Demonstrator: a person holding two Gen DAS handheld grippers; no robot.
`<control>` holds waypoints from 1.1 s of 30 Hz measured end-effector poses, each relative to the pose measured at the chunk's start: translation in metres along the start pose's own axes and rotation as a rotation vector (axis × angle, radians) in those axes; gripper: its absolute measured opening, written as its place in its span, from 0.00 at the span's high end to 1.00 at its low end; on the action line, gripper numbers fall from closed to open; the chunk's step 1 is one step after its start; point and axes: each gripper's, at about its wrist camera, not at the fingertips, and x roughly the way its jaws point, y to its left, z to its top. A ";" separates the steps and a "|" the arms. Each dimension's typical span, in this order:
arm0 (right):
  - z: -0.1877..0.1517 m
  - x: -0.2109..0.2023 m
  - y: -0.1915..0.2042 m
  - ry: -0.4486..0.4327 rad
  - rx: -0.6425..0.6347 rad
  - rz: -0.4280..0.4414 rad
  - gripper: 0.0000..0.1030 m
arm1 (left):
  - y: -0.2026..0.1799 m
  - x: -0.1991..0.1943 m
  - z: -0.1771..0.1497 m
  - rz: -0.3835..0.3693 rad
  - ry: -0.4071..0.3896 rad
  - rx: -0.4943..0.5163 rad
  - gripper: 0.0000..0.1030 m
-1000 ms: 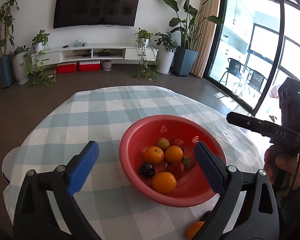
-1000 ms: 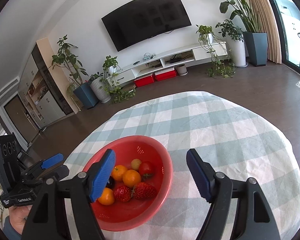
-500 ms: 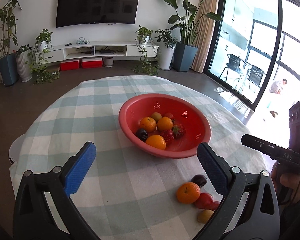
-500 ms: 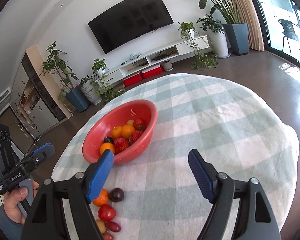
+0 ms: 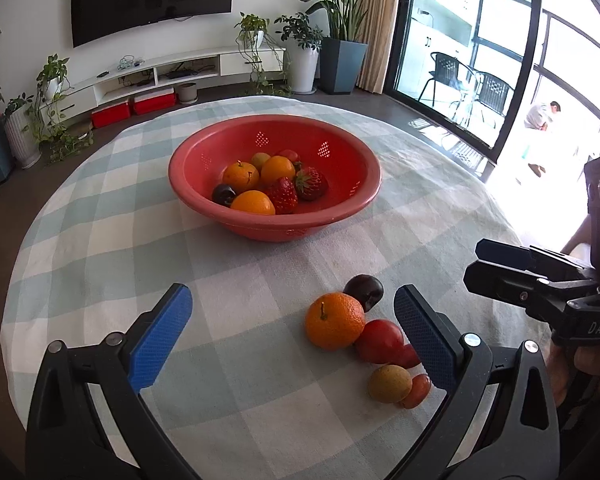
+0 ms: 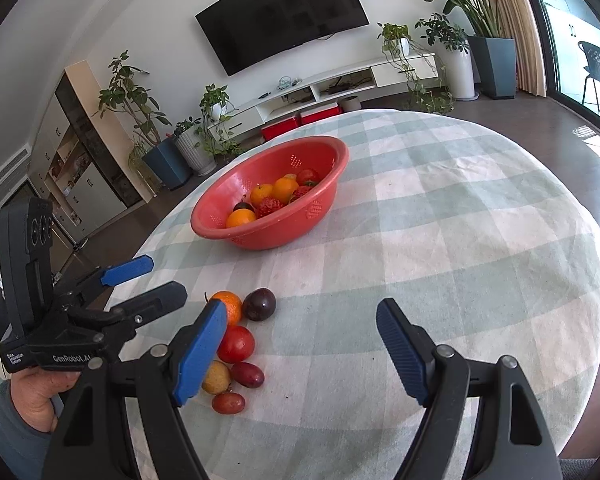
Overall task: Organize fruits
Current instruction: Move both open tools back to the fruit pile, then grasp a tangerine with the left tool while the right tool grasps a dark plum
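Note:
A red colander bowl [image 5: 276,224] [image 6: 324,208] holds oranges, strawberries, a dark plum and small fruits. On the checked cloth near me lie loose fruits: an orange [image 5: 334,321] [image 6: 230,306], a dark plum [image 5: 365,287] [image 6: 260,304], a red tomato [image 5: 378,340] [image 6: 236,344], a yellowish fruit [image 5: 389,383] [image 6: 217,378] and small red ones. My left gripper [image 5: 296,334] is open and empty, its right finger beside the loose pile. My right gripper [image 6: 300,350] is open and empty, its left finger over the pile.
The round table's edge [image 6: 580,280] curves close on the right and front. Beyond it stand a TV wall, a low white shelf [image 5: 180,72], potted plants and glass doors [image 5: 460,60].
Both grippers have pulled back from the bowl toward the table's near side. The loose fruit pile has come into view between them. Both stay open.

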 end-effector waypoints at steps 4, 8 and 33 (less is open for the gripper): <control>-0.001 0.002 0.000 0.012 -0.001 0.001 0.23 | -0.008 0.008 -0.002 -0.008 0.023 0.031 0.01; -0.001 0.004 0.001 0.019 -0.007 0.004 0.23 | -0.012 0.016 -0.003 -0.012 0.048 0.049 0.01; -0.003 0.007 0.003 0.031 -0.011 0.010 0.23 | -0.001 0.039 -0.006 -0.125 0.125 -0.004 0.55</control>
